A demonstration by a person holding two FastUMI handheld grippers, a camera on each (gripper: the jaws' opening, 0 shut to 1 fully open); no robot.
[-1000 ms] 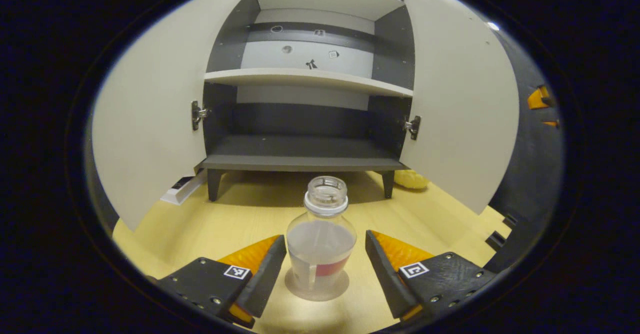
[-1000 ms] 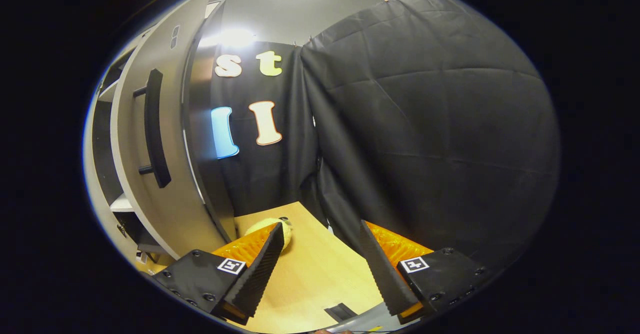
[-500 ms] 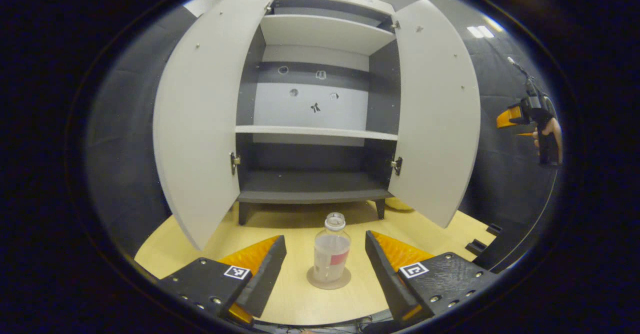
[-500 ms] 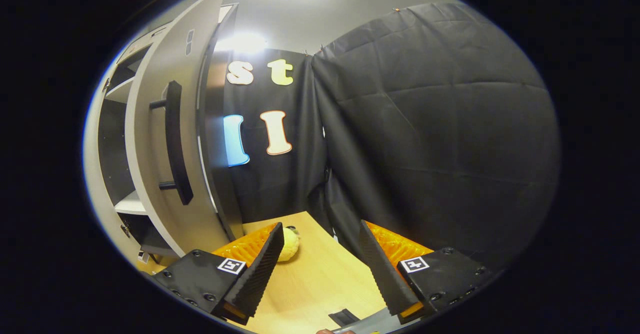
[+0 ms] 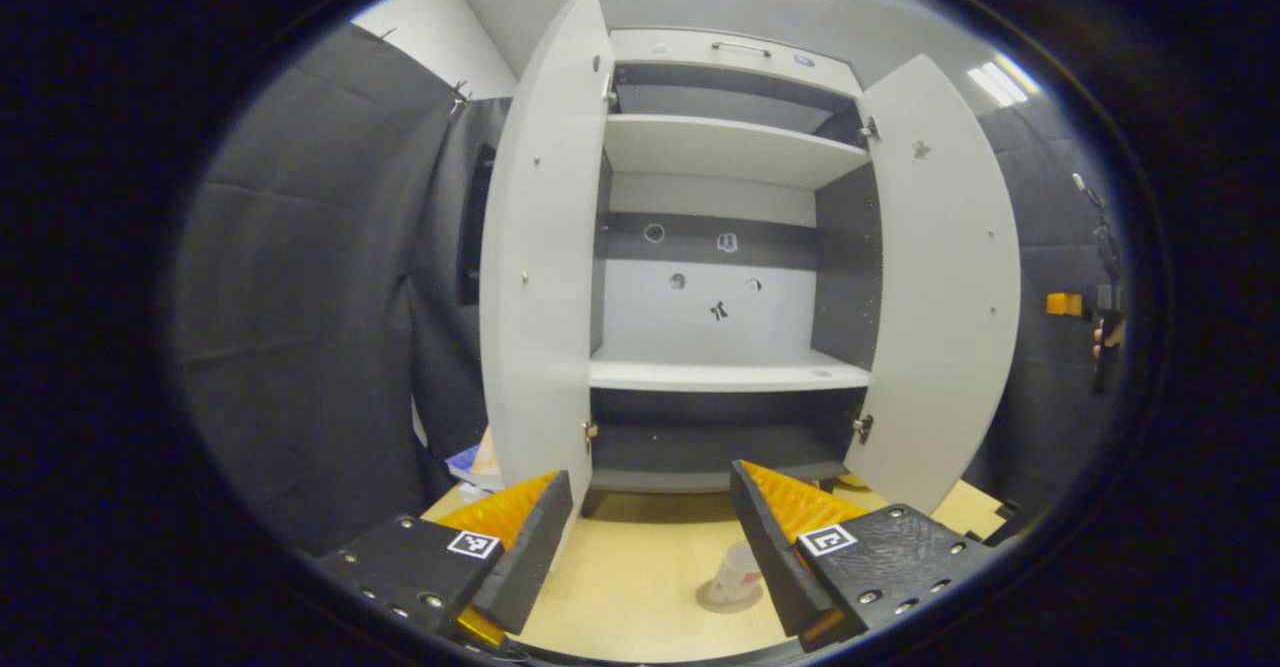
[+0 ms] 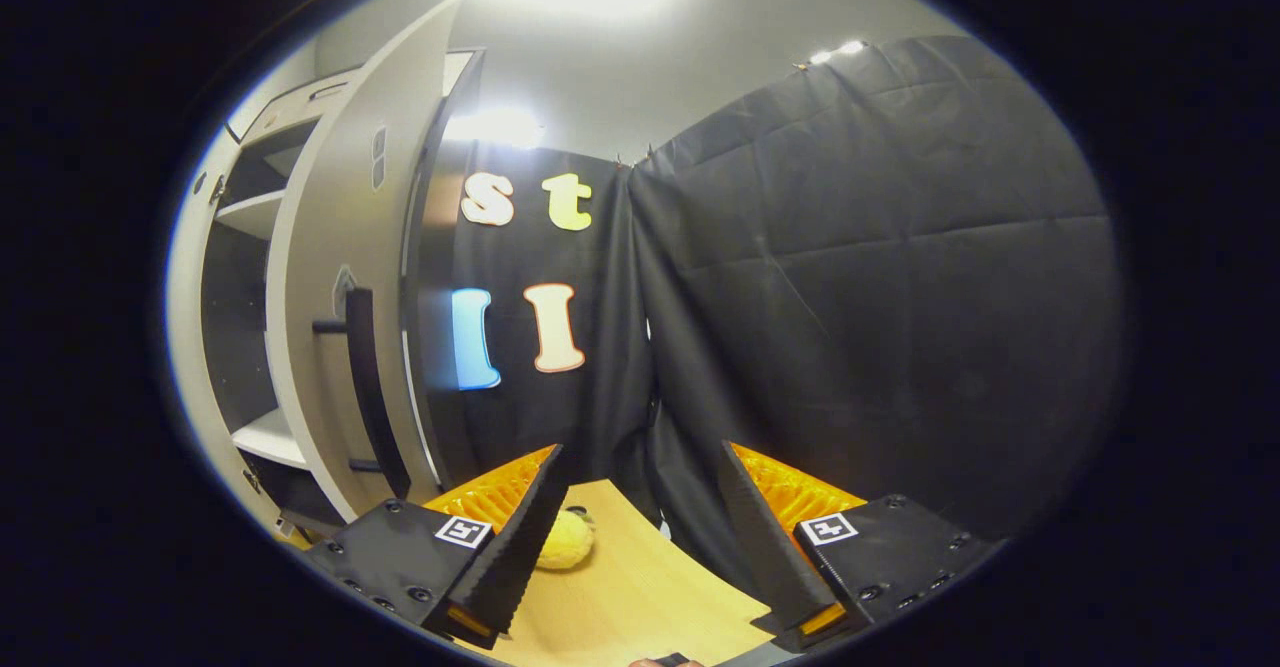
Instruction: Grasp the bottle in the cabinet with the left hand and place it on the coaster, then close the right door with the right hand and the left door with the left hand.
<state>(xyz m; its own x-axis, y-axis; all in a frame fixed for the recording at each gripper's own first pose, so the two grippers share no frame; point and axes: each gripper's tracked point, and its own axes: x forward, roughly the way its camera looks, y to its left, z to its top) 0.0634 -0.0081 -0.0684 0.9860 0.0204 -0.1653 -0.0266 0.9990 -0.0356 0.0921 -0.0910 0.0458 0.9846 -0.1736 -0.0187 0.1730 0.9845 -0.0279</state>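
Observation:
The clear bottle [image 5: 737, 569] stands on the round coaster [image 5: 722, 601] on the wooden table, partly hidden behind one finger of my left gripper [image 5: 650, 477]. That gripper is open, drawn back and above the bottle, holding nothing. The cabinet [image 5: 720, 375] stands with its shelves bare and both doors swung out: the left door [image 5: 540, 277] and the right door [image 5: 945, 287]. My right gripper [image 6: 640, 457] is open and empty, to the right of the right door [image 6: 320, 297] and its black handle [image 6: 368, 387]. It also appears far right as the right gripper [image 5: 1085, 304], held by a hand.
A yellow soft object [image 6: 565, 539] lies on the table [image 6: 640, 597] near the cabinet's right foot. Books or flat items [image 5: 470, 462] lie behind the left door. Black cloth walls close in on both sides.
My left gripper has pulled back and tilted up, away from the bottle, which stays on the coaster. The right gripper's view has risen a little beside the right door.

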